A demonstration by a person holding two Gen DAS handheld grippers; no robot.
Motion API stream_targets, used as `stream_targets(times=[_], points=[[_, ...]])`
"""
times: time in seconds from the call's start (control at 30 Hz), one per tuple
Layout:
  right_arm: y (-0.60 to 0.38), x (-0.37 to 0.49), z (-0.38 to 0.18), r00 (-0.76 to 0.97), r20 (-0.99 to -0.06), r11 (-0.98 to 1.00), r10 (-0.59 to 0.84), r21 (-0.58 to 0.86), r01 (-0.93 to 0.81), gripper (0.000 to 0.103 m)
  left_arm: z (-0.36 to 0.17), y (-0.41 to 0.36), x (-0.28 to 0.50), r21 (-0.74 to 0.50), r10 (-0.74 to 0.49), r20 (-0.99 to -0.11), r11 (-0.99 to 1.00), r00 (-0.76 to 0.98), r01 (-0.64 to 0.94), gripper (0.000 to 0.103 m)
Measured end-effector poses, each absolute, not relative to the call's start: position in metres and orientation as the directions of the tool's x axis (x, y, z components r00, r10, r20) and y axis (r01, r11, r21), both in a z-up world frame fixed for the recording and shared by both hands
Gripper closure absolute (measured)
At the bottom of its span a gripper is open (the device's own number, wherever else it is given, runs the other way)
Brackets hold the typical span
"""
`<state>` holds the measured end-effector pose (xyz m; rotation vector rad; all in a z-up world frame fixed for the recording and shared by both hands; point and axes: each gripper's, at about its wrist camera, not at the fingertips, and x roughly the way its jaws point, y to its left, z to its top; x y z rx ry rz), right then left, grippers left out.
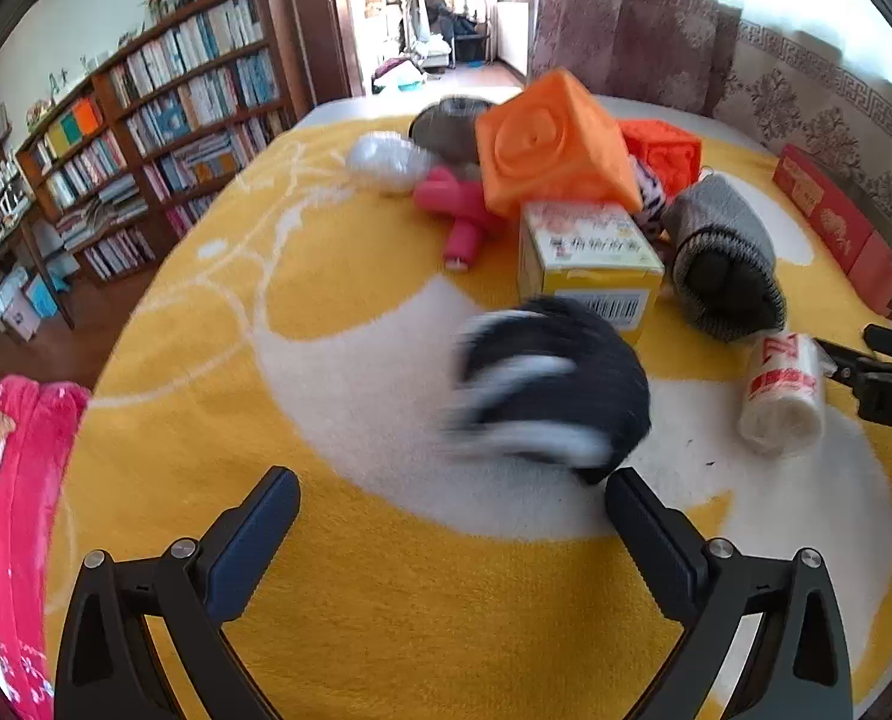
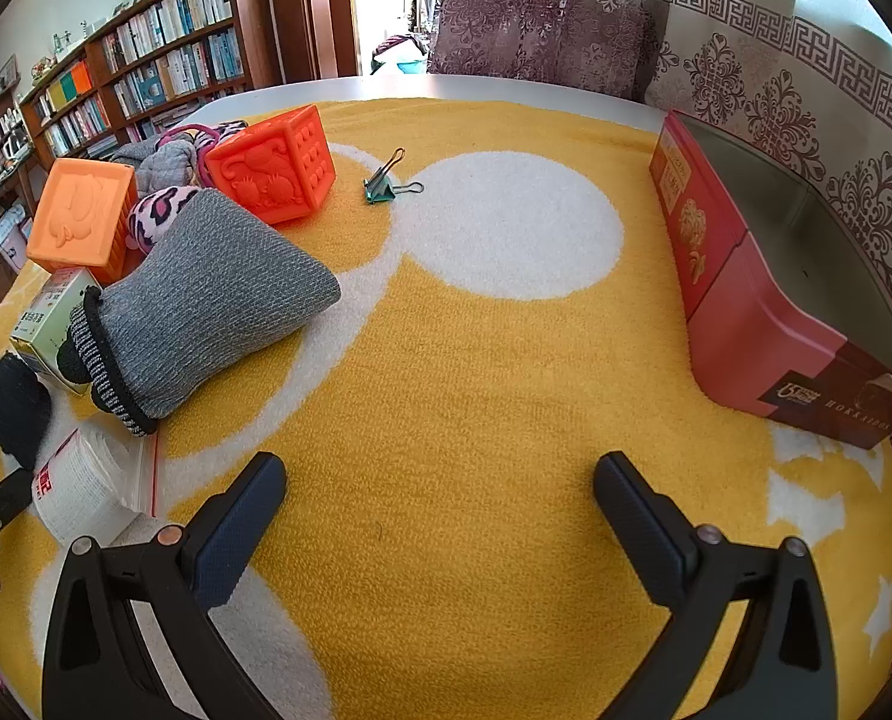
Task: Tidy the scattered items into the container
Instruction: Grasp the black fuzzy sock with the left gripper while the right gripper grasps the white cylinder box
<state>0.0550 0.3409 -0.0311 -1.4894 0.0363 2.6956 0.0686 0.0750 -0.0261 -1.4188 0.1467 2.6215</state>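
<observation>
Tall dark-wood bookcase along left wall, shelves packed with books. White wall above it. Open doorway at back, sunlit room beyond. Patterned mauve curtain right of doorway, bright daylight beside it. Brown wood floor at left.

Yellow-and-white blanket spread as the surface. Around the grey knit pouch: yellow carton and paper roll beside, orange blocks behind, green binder clip beyond, red box well apart.
</observation>
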Motion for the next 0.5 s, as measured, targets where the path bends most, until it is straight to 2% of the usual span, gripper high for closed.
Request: stream_targets(times=[0.1,0.4,0.5], points=[[0.34,0.056,-0.0297,-0.528,-0.849,-0.999,0.035,-0.01,-0.051,0.001,-0.0278,0.069,0.0661,-0.025,0.112,-0.836,-0.986,-0.537,-0.167,0.0],[0.3414,0.0577,-0.031,-0.527,-0.85,-0.999,0.021,-0.003,-0.035,0.001,-0.0289,0.07,0.0706,-0.021,0.103,-0.828,-0.988,-0.551,-0.152,0.0],[0.3461,0.0611,-0.0286,-0.548,-0.836,-0.998,-0.026,0.05,-0.028,0.001,-0.0294,0.0717,0.0704,-0.012,0.079,-0.828,-0.992,-0.555,-0.122,0.0]])
